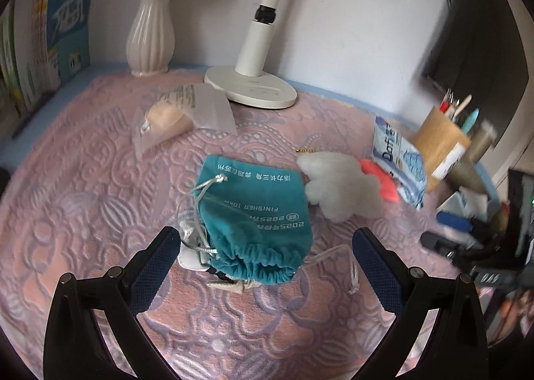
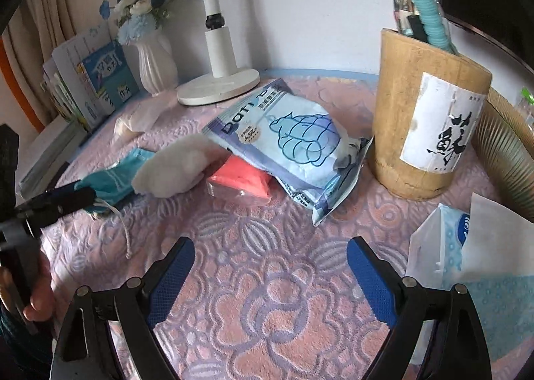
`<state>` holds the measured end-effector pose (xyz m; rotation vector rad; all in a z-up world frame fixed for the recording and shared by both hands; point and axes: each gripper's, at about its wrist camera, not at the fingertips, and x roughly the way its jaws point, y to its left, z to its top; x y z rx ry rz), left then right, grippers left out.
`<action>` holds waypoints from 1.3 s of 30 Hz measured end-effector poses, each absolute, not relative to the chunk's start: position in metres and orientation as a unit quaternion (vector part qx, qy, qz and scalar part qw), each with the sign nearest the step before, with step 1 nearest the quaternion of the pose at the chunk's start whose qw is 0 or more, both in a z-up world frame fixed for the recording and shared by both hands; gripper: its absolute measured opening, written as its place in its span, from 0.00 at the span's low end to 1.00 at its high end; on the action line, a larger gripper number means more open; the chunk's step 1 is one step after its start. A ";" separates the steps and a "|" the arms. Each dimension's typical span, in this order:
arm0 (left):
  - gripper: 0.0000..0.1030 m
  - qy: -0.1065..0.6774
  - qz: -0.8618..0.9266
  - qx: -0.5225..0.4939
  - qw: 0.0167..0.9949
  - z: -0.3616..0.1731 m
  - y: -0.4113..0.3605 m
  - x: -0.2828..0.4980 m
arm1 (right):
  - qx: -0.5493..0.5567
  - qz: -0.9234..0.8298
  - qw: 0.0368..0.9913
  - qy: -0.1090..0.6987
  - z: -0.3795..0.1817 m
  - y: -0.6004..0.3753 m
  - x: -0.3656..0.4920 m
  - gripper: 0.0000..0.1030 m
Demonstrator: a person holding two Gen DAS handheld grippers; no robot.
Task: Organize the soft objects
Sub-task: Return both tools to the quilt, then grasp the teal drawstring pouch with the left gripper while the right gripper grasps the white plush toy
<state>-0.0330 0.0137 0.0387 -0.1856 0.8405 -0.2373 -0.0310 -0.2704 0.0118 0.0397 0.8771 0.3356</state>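
A teal drawstring pouch (image 1: 257, 213) lies on the pink tablecloth (image 1: 83, 179), its gathered mouth just ahead of my open left gripper (image 1: 267, 256), which is empty. A white plush (image 1: 340, 186) lies to the pouch's right, against a coral soft item (image 1: 383, 179) and a blue-white soft pack (image 1: 400, 166). In the right wrist view my open, empty right gripper (image 2: 271, 263) hovers over bare cloth, short of the blue-white pack (image 2: 293, 146), the coral item (image 2: 243, 179), the white plush (image 2: 177, 169) and the pouch (image 2: 110, 179). The left gripper (image 2: 60, 203) shows at that view's left edge.
A frosted bag with a peach item (image 1: 173, 116), a white lamp base (image 1: 253, 89) and a white vase (image 1: 150, 39) stand at the back. Books (image 1: 63, 36) line the left. A bamboo pen holder (image 2: 430, 113) and tissue packs (image 2: 474, 253) sit at the right.
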 end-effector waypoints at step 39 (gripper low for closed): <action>0.33 0.373 -0.132 -0.178 0.901 0.038 0.065 -0.020 | 0.060 0.200 0.829 0.518 0.010 -0.160 0.065 0.50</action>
